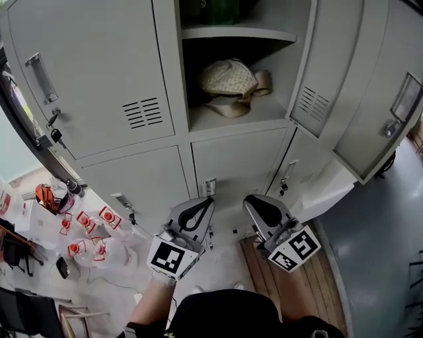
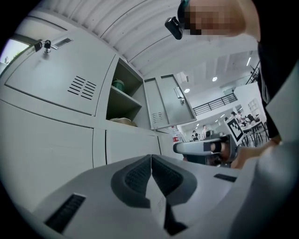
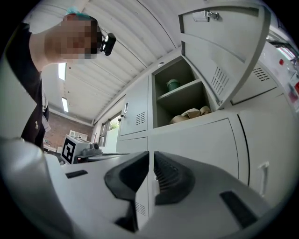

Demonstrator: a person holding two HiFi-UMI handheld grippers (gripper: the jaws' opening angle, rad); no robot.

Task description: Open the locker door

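The grey locker bank [image 1: 145, 171] fills the head view. The upper middle compartment [image 1: 231, 72] stands open. Its door [image 1: 330, 59] is swung out to the right, with vent slots showing. On the compartment's lower shelf lies a beige cloth bundle [image 1: 228, 79]. A green thing [image 1: 221, 10] sits on the shelf above. My left gripper [image 1: 198, 211] and right gripper [image 1: 261, 208] are held low in front of the shut lower doors. Both are shut with nothing between the jaws, and neither touches anything. The open door [image 2: 168, 102] and compartment [image 3: 180, 98] also show past the left gripper [image 2: 151, 158] and right gripper [image 3: 151, 156].
The upper left door carries a handle and a key [image 1: 54, 129] hanging in its lock. Another open door [image 1: 390, 99] juts out at the far right. Bagged bottles with red caps [image 1: 89, 231] lie on the floor at left. Wooden boards [image 1: 291, 277] lie under my right gripper.
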